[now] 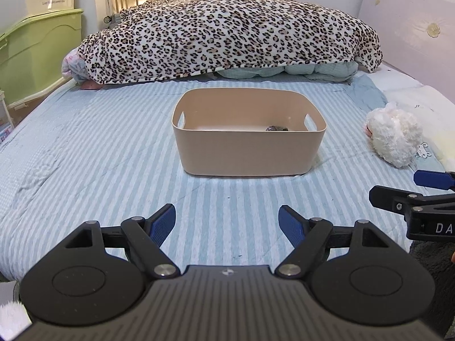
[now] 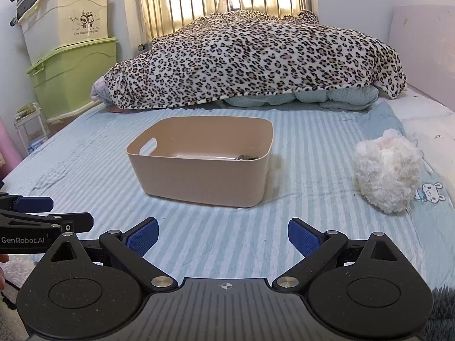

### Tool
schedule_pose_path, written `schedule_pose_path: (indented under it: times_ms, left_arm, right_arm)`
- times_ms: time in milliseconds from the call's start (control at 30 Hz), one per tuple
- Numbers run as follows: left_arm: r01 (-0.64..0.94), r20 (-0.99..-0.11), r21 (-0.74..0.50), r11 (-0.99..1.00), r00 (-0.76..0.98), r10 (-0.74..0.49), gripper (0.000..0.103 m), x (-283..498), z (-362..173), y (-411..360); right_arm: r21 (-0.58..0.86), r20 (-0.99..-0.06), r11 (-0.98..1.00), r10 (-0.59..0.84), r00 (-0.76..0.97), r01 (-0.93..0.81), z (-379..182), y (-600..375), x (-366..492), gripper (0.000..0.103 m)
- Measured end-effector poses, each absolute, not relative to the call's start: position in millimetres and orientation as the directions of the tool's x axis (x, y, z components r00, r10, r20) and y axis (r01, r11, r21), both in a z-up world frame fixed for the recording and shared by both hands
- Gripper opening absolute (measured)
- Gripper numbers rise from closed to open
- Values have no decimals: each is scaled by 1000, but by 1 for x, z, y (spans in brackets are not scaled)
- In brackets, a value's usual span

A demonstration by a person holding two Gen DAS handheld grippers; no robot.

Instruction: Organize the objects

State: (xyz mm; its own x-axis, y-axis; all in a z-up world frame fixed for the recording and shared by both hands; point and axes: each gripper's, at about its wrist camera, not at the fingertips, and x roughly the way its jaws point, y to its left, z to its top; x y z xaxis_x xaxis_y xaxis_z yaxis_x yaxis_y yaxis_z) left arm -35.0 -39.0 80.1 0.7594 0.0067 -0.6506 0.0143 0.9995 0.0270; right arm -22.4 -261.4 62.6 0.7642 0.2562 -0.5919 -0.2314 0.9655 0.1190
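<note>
Both the left gripper (image 1: pixel 227 221) and right gripper (image 2: pixel 223 236) hover fingers spread and empty over the bed's (image 2: pixel 85 176) near edge, so next I'd expect the right to fetch the fluffy white toy (image 2: pixel 386 173) near the right edge for the beige bin (image 2: pixel 199 182).

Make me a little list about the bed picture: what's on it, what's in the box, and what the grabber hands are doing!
surface: bed with blue striped sheet
bin: beige plastic bin, upright, mid-bed
inside bin: one small dark object, too small to identify
loose item: white fluffy plush toy, right of the bin, apart from it
behind: leopard-print blanket heaped over bedding
left gripper: open, empty
right gripper: open, empty
</note>
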Motion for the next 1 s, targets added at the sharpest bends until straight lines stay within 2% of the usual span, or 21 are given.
schedule_pose_path:
  times_ms: [800,1000]
  left_arm:
    - [11,-659,35,999,752,15,80,-36,80,-40]
    - [0,-664,26,1000,748,17,85,-34,78,-40]
  right_arm:
    - [136,-605,961,274,747,-242,58,-261,-26,99]
    - [140,-606,961,273,747,-237,57,-262,-25,99]
